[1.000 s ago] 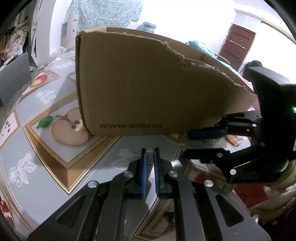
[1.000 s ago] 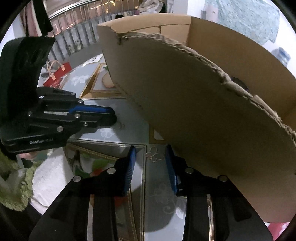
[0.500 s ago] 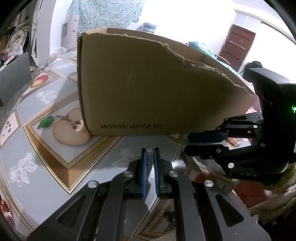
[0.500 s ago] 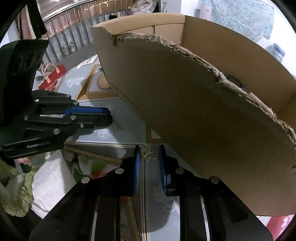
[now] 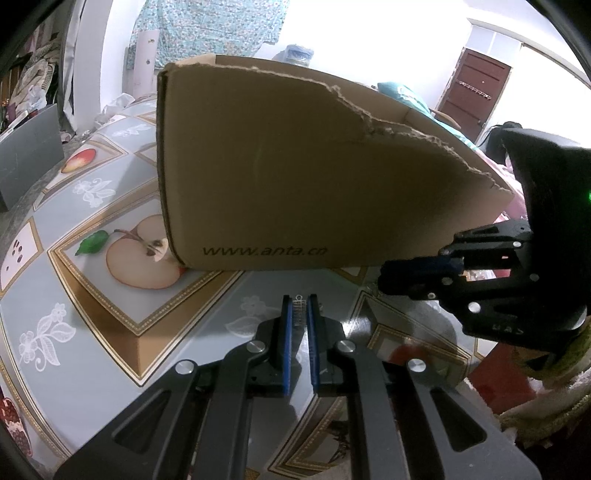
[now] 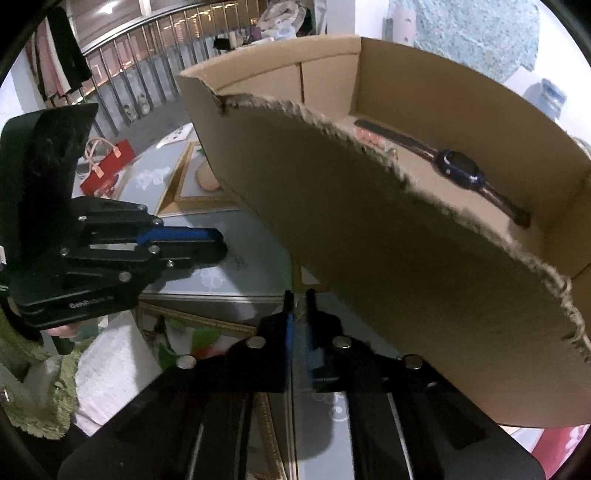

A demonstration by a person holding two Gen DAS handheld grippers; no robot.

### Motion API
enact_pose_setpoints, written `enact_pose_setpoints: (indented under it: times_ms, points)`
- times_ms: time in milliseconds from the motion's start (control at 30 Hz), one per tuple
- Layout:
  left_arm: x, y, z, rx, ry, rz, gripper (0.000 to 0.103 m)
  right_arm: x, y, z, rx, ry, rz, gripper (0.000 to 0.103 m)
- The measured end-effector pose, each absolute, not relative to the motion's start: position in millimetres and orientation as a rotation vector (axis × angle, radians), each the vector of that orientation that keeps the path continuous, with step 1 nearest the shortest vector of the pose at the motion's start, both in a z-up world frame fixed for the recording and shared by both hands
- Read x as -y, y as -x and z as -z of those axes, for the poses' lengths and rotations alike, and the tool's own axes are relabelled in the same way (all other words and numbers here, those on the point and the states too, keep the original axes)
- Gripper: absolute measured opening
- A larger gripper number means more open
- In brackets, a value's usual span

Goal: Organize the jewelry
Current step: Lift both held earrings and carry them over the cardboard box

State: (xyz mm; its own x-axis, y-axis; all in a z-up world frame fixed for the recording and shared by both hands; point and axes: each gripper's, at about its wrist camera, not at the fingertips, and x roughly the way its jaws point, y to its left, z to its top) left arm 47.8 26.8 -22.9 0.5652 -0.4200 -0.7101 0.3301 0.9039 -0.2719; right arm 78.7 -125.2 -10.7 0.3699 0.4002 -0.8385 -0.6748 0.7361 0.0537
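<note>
Below, left gripper [image 5: 300, 306] clenched on a small silvery piece [image 5: 299, 307]; right gripper [image 6: 299, 314] nearly closed (contents unclear), cardboard box [image 6: 369, 240] above.

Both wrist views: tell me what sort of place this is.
Most likely a lived-in home, not a lab or shop. The table wears a fruit-printed cover, patterned fabric hangs by the far wall beside a brown door, and a red handbag lies below a stair-like railing.
</note>
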Motion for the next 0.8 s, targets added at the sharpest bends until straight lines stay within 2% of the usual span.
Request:
enact_pose_setpoints:
  times_ms: [33,67,233,300,367,800]
  points:
    - [-26.7,-47.8,23.0,-0.864,0.113,0.442,0.008,124.8,-78.7,10.4,-0.964,0.328,-0.701,0.026]
    - [-26.9,-47.5,22.9,-0.864,0.114,0.442,0.008,124.1,-78.9,10.9,-0.962,0.336,-0.698,0.028]
    - [-28.2,-47.4,22.0,-0.866,0.115,0.441,0.008,120.4,-80.0,19.5,-0.994,0.357,-0.694,0.030]
    - [-29.3,-47.5,22.0,-0.869,0.117,0.437,0.008,116.8,-77.3,19.7,-0.987,0.385,-0.684,0.029]
    - [-29.8,-48.2,21.5,-0.870,0.120,0.437,0.008,116.2,-78.3,19.7,-0.992,0.379,-0.681,0.018]
    - [-30.2,-47.5,20.4,-0.865,0.119,0.437,0.008,114.2,-81.5,21.7,-1.003,0.352,-0.681,0.018]
